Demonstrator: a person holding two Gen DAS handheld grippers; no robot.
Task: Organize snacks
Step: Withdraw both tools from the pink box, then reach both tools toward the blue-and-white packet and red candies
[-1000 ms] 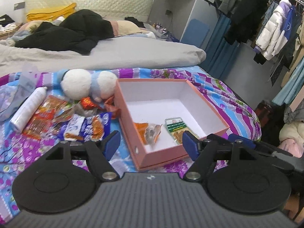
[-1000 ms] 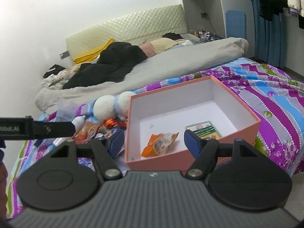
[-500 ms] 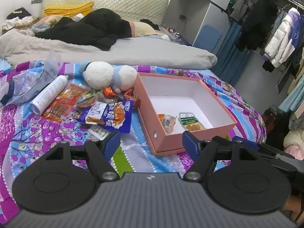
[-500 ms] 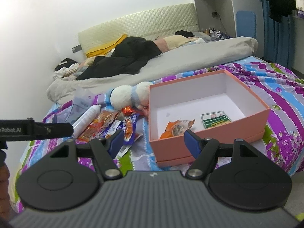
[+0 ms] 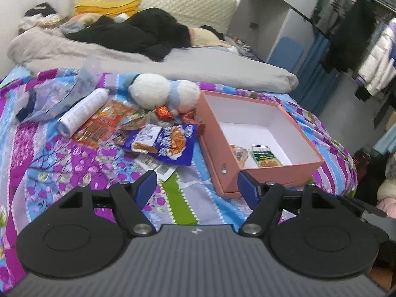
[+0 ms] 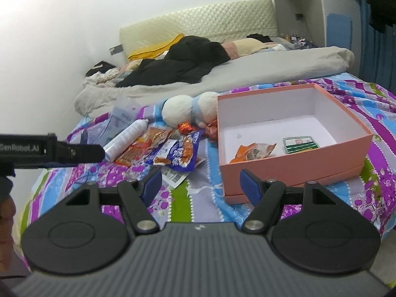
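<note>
Both the left gripper (image 5: 196, 182) and right gripper (image 6: 201, 182) hang open and empty over the bedspread; beyond, two snacks lie in the box (image 6: 294, 168), several packets (image 5: 163, 142) left beside it.

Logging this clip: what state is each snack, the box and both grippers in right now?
pink box: open, lidless
orange packet: in box
green packet: in box
blue snack bag: lying outside box
red snack packs: outside box
white bottle: lying down
left gripper: open, empty
right gripper: open, empty
</note>
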